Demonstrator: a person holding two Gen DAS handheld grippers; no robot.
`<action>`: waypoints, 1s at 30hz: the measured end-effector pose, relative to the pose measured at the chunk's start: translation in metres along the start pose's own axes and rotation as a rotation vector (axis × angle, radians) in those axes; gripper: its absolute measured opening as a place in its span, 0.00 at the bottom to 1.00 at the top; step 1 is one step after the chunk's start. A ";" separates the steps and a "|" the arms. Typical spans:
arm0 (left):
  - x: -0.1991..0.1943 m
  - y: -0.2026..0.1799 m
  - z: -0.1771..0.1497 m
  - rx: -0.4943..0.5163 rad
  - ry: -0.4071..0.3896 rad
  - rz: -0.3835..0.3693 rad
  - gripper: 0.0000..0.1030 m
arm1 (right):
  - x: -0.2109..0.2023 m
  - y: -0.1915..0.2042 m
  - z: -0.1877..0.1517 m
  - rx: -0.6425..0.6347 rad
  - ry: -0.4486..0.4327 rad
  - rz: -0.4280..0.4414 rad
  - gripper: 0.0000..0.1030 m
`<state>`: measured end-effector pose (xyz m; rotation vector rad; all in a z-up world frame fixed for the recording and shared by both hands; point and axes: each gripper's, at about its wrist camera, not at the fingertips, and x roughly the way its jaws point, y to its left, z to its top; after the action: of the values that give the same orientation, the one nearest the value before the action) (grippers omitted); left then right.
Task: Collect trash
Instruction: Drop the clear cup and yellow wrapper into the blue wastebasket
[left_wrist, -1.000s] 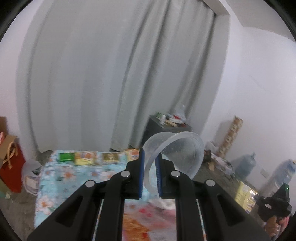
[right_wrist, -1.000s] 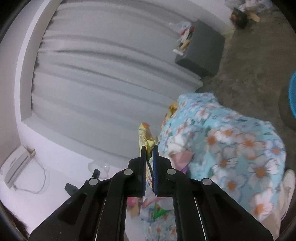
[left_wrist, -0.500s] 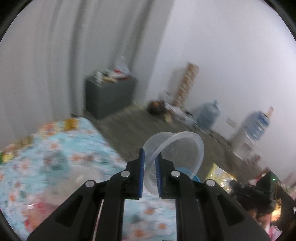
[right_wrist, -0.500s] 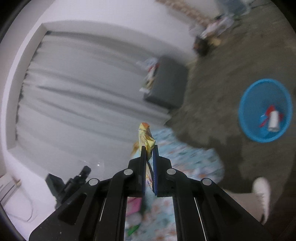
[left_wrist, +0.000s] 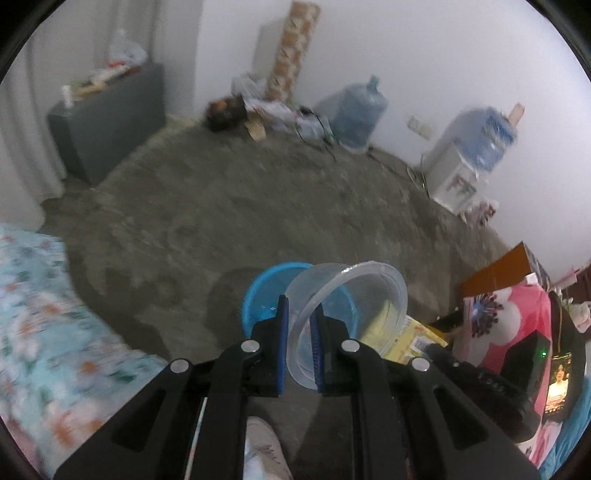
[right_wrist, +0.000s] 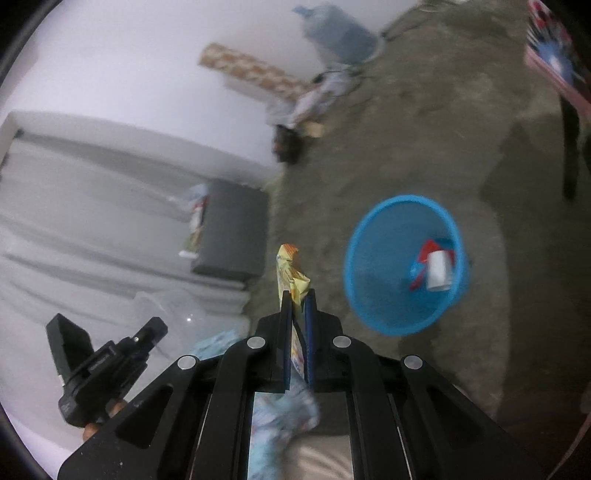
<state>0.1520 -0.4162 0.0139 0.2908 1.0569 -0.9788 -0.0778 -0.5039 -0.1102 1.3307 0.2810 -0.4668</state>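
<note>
My left gripper (left_wrist: 300, 325) is shut on the rim of a clear plastic bowl (left_wrist: 354, 306), which hangs tilted above a blue mesh bin (left_wrist: 266, 291) on the floor. My right gripper (right_wrist: 298, 317) is shut on a yellow snack wrapper (right_wrist: 291, 273) that sticks out past its tips. The blue bin (right_wrist: 384, 295) stands to the right of the wrapper in the right wrist view. A white cup (right_wrist: 439, 271) and red scraps lie inside it. The left gripper with the clear bowl (right_wrist: 170, 314) also shows at the lower left of that view.
A table with a blue flowered cloth (left_wrist: 40, 332) is at the left. A grey cabinet (left_wrist: 107, 118), water jugs (left_wrist: 356, 110), a dispenser (left_wrist: 454, 173) and clutter line the far wall. A pink flowered table (left_wrist: 513, 317) stands at the right. A white shoe (left_wrist: 264, 454) is below.
Both grippers swung away from the curtain and flowered table and tipped down toward the floor. The blue bin has come into both views. The bowl and the wrapper stay gripped.
</note>
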 end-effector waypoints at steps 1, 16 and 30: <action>0.013 -0.003 0.002 0.005 0.015 -0.001 0.11 | 0.006 -0.005 0.002 0.010 0.002 -0.010 0.05; 0.086 0.005 0.003 -0.015 0.107 0.056 0.59 | 0.087 -0.065 0.009 0.057 0.117 -0.226 0.48; -0.088 0.029 -0.042 0.058 -0.160 -0.043 0.81 | 0.003 0.053 -0.034 -0.371 -0.071 -0.291 0.83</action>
<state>0.1377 -0.3269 0.0595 0.2336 0.8932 -1.0546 -0.0478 -0.4628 -0.0736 0.9126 0.4817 -0.6696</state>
